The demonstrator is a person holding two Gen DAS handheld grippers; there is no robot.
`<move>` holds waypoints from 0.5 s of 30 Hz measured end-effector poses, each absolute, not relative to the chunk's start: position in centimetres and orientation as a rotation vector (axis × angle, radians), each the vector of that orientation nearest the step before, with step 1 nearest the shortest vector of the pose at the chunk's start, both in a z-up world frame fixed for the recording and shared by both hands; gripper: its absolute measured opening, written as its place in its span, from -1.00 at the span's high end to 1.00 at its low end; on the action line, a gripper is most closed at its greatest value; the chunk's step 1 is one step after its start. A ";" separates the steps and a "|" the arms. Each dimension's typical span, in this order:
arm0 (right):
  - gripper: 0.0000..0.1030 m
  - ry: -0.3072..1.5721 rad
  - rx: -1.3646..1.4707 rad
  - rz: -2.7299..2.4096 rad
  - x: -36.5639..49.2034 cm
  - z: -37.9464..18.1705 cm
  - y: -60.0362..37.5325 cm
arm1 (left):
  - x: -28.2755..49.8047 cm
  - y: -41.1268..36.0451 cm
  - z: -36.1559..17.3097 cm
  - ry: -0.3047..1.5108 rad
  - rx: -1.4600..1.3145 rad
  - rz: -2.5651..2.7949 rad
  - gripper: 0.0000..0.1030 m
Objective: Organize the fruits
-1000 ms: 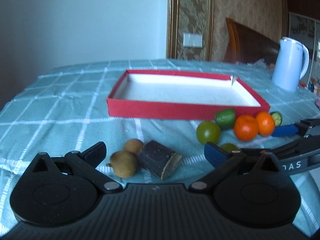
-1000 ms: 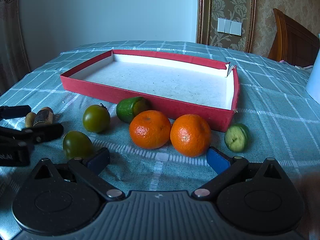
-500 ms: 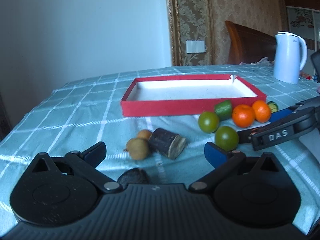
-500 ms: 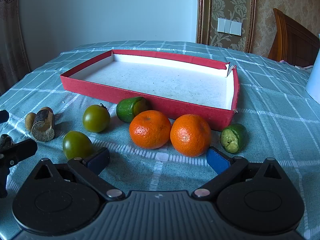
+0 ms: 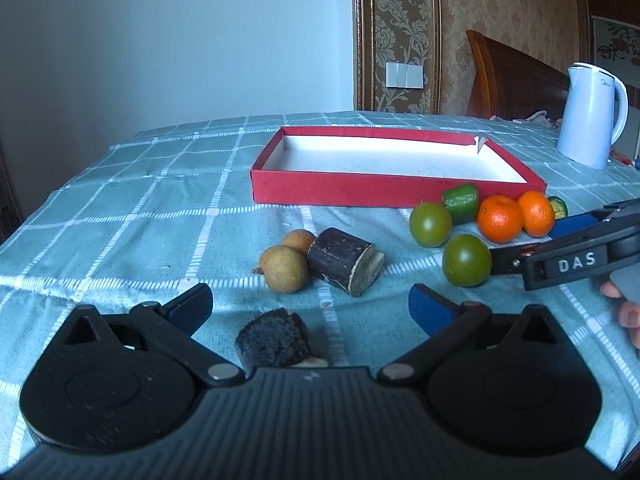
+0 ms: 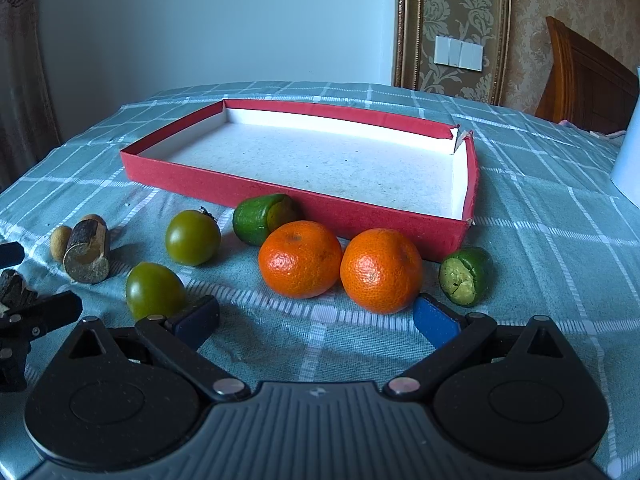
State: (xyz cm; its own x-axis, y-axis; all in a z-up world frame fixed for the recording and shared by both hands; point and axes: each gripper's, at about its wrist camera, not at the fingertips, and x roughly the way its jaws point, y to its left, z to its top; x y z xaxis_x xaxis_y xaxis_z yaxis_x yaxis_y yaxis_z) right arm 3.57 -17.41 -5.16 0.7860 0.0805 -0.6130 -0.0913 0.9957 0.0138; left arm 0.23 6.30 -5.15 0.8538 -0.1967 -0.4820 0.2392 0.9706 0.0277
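Oranges (image 6: 340, 264) sit side by side at 12 o'clock of my right gripper (image 6: 316, 316), its jaws apart, empty. My left gripper (image 5: 308, 306) gapes around a dark, possibly sugarcane, chunk (image 5: 274, 338).

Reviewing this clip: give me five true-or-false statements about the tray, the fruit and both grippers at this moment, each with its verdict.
1. The red tray holds no fruit. True.
2. Two oranges sit inside the tray. False: they lie on the tablecloth in front of it.
3. The right gripper is open and holds nothing. True.
4. The left gripper grips a green tomato. False: it is open, with a dark sugarcane piece between its fingers.
5. A white kettle stands on the table. True.
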 end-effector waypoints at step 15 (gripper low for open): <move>-1.00 0.580 0.007 -0.003 0.7 -2.9 -19.3 | 0.8 4.8 -3.4 0.532 0.006 -0.195 -1.00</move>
